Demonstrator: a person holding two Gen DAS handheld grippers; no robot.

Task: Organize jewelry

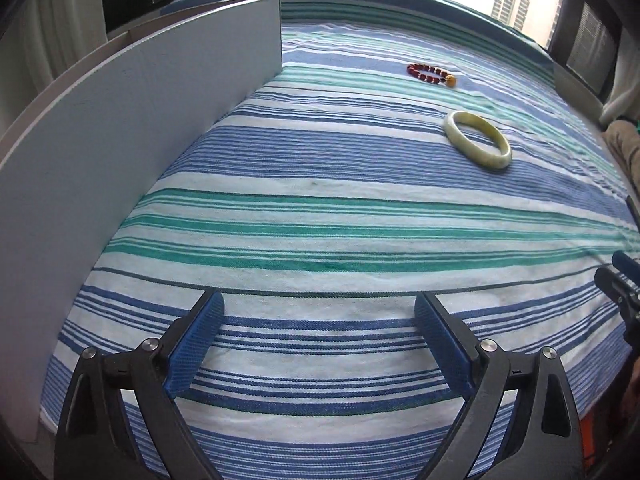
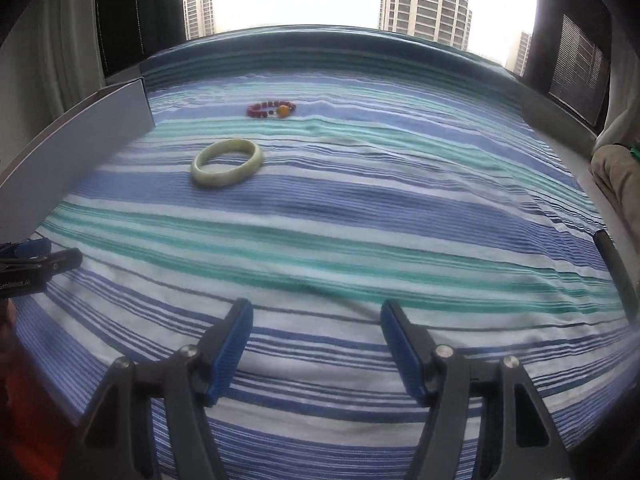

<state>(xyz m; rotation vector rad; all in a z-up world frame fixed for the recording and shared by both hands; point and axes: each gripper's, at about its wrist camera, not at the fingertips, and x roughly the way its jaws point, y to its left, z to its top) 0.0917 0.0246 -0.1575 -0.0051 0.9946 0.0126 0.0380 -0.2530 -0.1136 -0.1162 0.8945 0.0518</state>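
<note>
A pale green bangle [image 1: 478,144] [image 2: 227,162] lies flat on the blue, green and white striped cloth [image 1: 320,208] [image 2: 360,208]. Beyond it lies a red bead bracelet [image 1: 432,74] [image 2: 272,109] with one amber bead. My left gripper [image 1: 320,312] hovers over the near part of the cloth, open wide, nothing between its blue pads. My right gripper [image 2: 316,318] is open too, empty, to the right of and nearer than the bangle. Each gripper shows at the edge of the other's view: the right gripper [image 1: 624,284], the left gripper [image 2: 40,258].
A grey open box [image 1: 132,128] [image 2: 80,140] stands along the left side of the cloth, its tall wall facing me. A window with tower blocks lies beyond the far edge. A tan cushion or sleeve [image 2: 618,180] sits at the right edge.
</note>
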